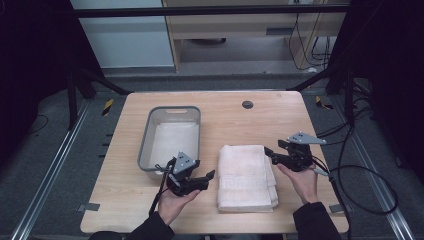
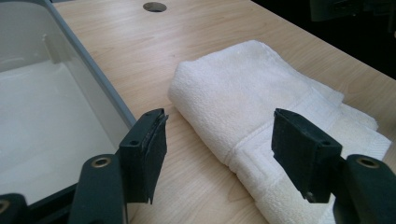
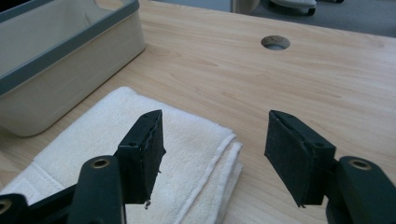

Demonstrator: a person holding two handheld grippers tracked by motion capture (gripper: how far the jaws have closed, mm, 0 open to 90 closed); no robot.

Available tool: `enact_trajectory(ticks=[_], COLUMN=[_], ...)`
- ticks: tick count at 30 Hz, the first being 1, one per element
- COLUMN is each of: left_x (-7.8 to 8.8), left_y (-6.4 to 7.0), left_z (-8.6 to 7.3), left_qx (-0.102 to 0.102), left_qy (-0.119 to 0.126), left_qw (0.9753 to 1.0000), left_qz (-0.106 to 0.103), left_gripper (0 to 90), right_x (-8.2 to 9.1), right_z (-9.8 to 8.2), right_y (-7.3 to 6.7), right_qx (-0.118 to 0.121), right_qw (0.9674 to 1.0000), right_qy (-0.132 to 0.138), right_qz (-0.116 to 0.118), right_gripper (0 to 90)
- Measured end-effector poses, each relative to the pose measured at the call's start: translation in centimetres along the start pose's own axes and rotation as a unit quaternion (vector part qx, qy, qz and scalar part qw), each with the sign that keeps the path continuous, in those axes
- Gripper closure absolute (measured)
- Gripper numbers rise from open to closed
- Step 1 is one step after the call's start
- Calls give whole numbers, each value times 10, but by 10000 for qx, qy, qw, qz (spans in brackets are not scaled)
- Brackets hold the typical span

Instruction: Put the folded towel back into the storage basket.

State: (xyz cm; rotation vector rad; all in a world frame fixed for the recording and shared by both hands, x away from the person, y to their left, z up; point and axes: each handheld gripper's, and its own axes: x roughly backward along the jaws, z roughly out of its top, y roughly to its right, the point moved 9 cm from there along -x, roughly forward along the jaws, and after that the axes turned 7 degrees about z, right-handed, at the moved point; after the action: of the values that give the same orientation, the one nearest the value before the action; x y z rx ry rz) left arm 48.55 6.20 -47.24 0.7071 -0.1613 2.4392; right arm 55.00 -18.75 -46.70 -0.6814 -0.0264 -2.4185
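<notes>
The left gripper (image 1: pixel 212 175) stands with its fingers (image 2: pixel 144 149) spread, nothing between them, just beside the near left edge of the folded white towel (image 1: pixel 246 176). The right gripper (image 1: pixel 269 151) is spread likewise over the towel's far right corner. Beyond the left fingers sits the grey tub (image 1: pixel 145 150). No writing is readable anywhere.

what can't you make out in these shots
- Towel: the layers inside the fold and its underside are hidden by its own top layer, in the high view.
- Bin: its near end is covered by the left gripper in the high view; in the left gripper view the frame edge cuts it off.
- Right gripper: dark on dark in the high view, so jaw detail is too small to read.
</notes>
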Motion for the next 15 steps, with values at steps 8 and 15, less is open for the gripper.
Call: enact_trajectory(ticks=[8,15], left_x=[-5,-12], left_y=[8,18], left_z=[-8,-15], left_qx=[-69,-196], left_qy=[-98,-236], left_qw=[9999,9995], left_qz=[-38,-88], left_gripper=[353,359], right_x=[-10,-11], right_z=[-9,-17], right_y=[-4,6], right_qx=[85,-127], right_qw=[9998,9998], right_qy=[-166,-156], right_qz=[-12,13], right_gripper=[361,358])
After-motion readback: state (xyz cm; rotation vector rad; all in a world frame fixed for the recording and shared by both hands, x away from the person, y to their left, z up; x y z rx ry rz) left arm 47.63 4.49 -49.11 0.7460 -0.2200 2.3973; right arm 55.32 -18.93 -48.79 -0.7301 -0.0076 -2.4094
